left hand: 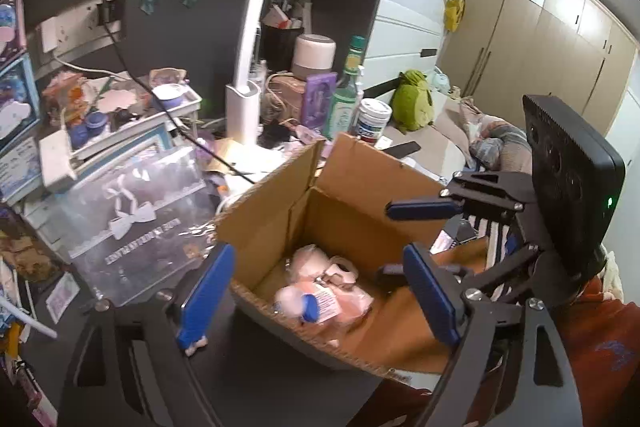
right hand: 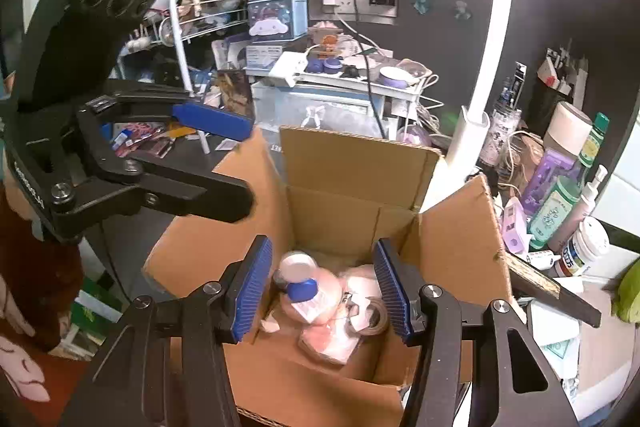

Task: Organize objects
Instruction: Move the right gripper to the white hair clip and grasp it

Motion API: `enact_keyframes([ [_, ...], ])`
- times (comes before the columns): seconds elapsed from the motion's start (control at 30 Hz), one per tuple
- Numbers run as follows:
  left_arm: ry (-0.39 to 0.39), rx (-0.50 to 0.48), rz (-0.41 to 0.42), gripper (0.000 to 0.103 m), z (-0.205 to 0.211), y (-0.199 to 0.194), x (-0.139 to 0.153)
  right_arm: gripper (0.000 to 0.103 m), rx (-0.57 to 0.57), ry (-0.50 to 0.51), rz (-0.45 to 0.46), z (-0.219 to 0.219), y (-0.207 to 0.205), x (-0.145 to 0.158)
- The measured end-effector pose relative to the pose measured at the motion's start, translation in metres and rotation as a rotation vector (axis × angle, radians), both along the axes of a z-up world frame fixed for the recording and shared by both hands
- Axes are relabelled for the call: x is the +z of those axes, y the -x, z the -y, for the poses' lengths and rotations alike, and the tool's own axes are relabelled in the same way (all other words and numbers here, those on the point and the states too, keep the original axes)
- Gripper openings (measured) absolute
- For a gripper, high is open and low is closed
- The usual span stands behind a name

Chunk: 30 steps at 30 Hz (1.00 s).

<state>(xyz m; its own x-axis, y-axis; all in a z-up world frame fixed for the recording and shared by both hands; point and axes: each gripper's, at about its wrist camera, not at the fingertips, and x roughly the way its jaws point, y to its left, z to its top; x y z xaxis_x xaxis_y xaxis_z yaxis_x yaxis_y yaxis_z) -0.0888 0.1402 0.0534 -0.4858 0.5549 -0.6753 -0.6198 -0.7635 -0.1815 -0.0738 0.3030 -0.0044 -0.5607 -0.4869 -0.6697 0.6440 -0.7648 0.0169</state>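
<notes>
Both sets of jaws are spread apart with nothing pinched between the blue pads. The left gripper (left hand: 320,291) hangs wide over the open cardboard box (left hand: 344,163), and the right gripper (right hand: 324,283) sits a bit narrower over the same box (right hand: 352,163), pads clear of everything inside. Each gripper also shows up in the other's camera, off to the side above the box flaps.

Down in the bottom of the box there's a little pile: a small bottle with a blue cap (right hand: 298,279) lying on its side, some pinkish packets in clear wrap (right hand: 332,331) under and around it, and a roll of clear tape (right hand: 370,319) just beside them. Same pile in the left view, bottle (left hand: 298,303) resting on the packets.

The box stands on a dark desk (left hand: 256,379) with flaps up. Right behind it is a white lamp post (left hand: 244,75), and to its side a green bottle (left hand: 346,95), a white tub with a blue label (left hand: 372,119) and a purple package (left hand: 316,99). A clear plastic case with a bow print (left hand: 132,203) sits on the other side. A green plush (left hand: 412,99) lies further back on the bed.
</notes>
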Motion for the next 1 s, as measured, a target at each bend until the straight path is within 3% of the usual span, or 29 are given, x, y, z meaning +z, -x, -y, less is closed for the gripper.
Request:
enact_keyframes([
  [0.3, -0.046, 0.089, -0.059, 0.085, 0.053, -0.017, 0.010, 0.050, -0.023, -0.018, -0.023, 0.017, 0.000, 0.010],
  [0.63, -0.063, 0.246, -0.117, 0.086, 0.150, -0.048, 0.004, 0.053, 0.107, -0.006, -0.069, 0.102, -0.024, 0.026],
  [0.83, -0.055, 0.359, -0.113, 0.086, 0.207, -0.062, -0.022, 0.053, 0.201, -0.015, -0.019, 0.166, -0.035, 0.008],
  [1.0, -0.059, 0.406, -0.078, 0.086, 0.239, -0.071, -0.049, 0.053, 0.209, -0.029, 0.070, 0.202, -0.034, -0.030],
])
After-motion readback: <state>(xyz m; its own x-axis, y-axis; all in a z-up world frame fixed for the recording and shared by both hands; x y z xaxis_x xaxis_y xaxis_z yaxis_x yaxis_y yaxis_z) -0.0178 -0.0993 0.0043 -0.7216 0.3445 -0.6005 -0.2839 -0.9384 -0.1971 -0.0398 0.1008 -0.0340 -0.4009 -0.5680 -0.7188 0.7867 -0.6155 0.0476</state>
